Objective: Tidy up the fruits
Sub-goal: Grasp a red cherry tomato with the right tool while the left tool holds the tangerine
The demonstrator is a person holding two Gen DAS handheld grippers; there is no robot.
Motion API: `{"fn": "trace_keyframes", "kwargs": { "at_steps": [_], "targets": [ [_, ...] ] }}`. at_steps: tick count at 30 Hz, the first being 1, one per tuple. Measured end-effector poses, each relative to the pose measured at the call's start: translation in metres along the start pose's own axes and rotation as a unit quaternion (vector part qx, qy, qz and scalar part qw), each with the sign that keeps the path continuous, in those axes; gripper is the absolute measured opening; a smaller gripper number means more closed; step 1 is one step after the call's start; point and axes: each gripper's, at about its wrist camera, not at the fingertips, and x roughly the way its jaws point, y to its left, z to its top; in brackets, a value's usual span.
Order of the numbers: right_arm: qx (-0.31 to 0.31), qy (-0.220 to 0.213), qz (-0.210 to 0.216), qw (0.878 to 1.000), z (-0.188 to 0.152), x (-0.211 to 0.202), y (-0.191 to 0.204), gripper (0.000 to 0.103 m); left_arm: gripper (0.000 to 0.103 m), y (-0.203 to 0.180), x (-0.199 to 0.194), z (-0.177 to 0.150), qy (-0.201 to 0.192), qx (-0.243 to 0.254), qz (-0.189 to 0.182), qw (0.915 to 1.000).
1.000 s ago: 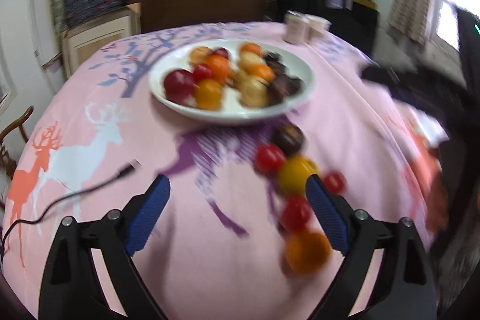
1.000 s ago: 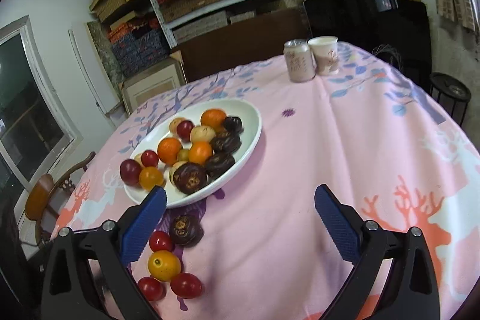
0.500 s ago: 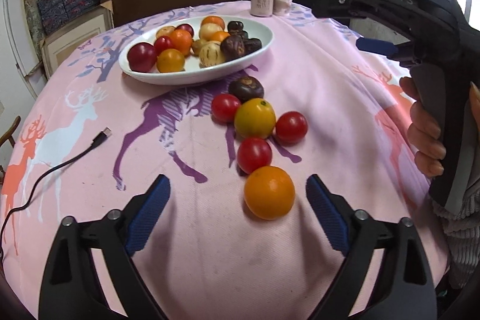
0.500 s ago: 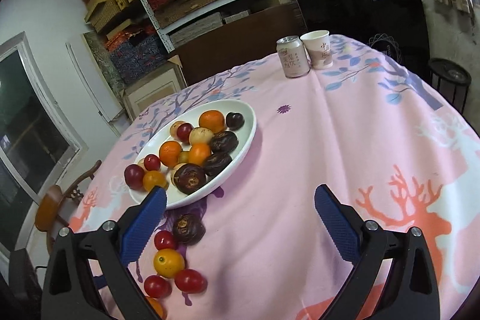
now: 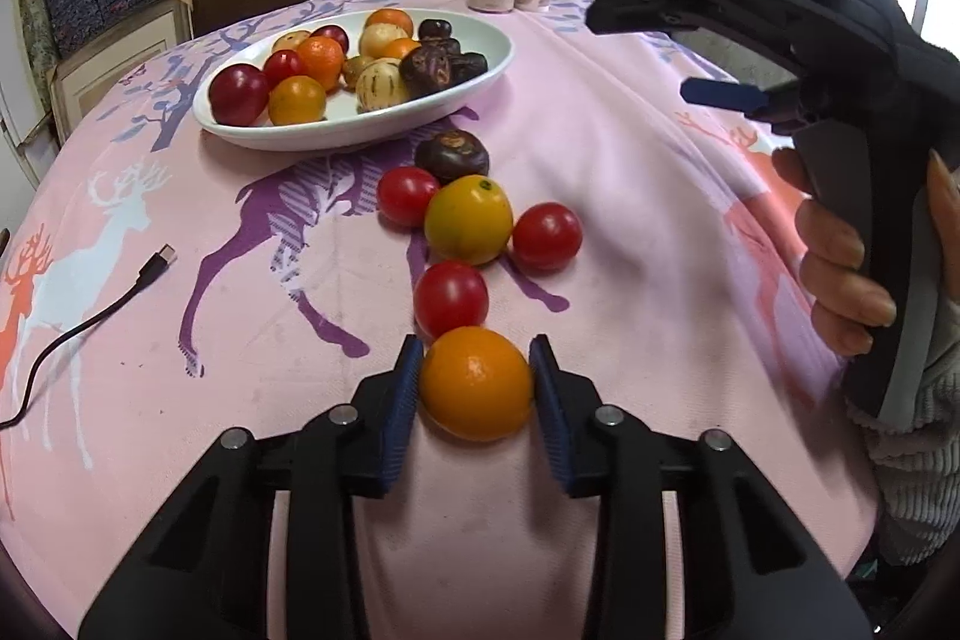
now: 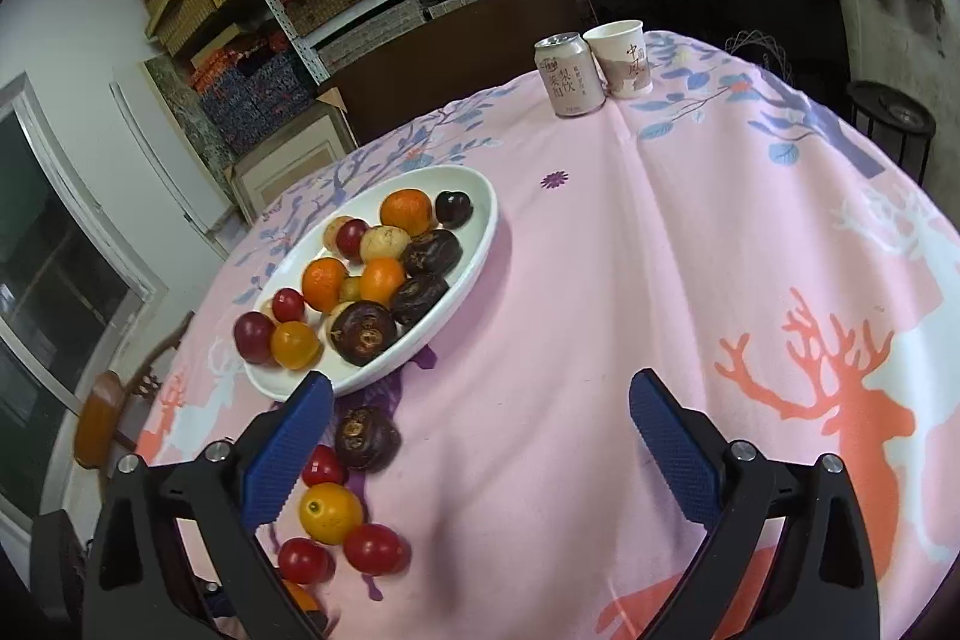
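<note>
My left gripper (image 5: 476,382) is shut on an orange (image 5: 476,383) that rests on the pink tablecloth. Beyond it lie three red tomatoes (image 5: 450,298), a yellow-orange fruit (image 5: 468,219) and a dark brown fruit (image 5: 451,153). A white oval plate (image 5: 384,127) behind them holds several fruits. My right gripper (image 6: 480,436) is open and empty above the cloth, right of the plate (image 6: 474,256); the loose fruits (image 6: 331,512) lie by its left finger. It also shows in the left wrist view (image 5: 798,22), held in a hand.
A drink can (image 6: 569,75) and a paper cup (image 6: 621,59) stand at the table's far edge. A black USB cable (image 5: 90,322) lies on the cloth at the left. Shelves with boxes stand behind the table. A wooden chair (image 6: 108,412) is at the left.
My left gripper has moved forward to the orange and its jaws have closed on it. The right gripper has risen slightly and stays open.
</note>
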Motion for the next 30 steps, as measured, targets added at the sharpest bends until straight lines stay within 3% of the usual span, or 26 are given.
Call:
{"fn": "trace_keyframes", "kwargs": {
  "at_steps": [3,6,8,13,17,19,21,28,30],
  "targets": [
    [-0.008,0.001,0.001,1.000,-0.002,0.000,0.004,0.100,0.036,0.019,-0.010,0.004,-0.034,-0.040,0.018,0.9985],
    [-0.038,0.007,0.004,0.999,-0.010,-0.001,0.014,0.100,0.036,0.041,-0.013,0.010,-0.056,-0.064,0.093,0.9920],
    [-0.081,0.019,0.001,0.997,-0.022,-0.001,0.027,0.100,0.036,0.056,-0.007,0.013,-0.047,-0.084,0.112,0.9891],
    [-0.208,0.028,-0.053,0.976,-0.057,-0.002,0.060,0.099,0.036,0.081,-0.006,0.014,-0.038,-0.133,0.114,0.9838],
    [-0.272,0.036,-0.066,0.959,-0.074,0.004,0.078,0.089,0.036,0.077,-0.006,0.012,-0.040,-0.124,0.113,0.9850],
    [-0.279,0.049,-0.061,0.957,-0.077,0.007,0.079,0.074,0.036,0.076,-0.006,0.011,-0.040,-0.120,0.112,0.9856],
    [-0.273,0.062,-0.060,0.958,-0.077,0.012,0.077,0.067,0.036,0.074,-0.006,0.011,-0.039,-0.118,0.111,0.9860],
    [-0.276,0.083,-0.049,0.956,-0.082,0.018,0.079,0.060,0.036,0.071,-0.005,0.011,-0.039,-0.114,0.102,0.9874],
    [-0.272,0.095,-0.042,0.957,-0.083,0.021,0.078,0.048,0.037,0.071,-0.005,0.012,-0.040,-0.114,0.098,0.9878]
  ]
}}
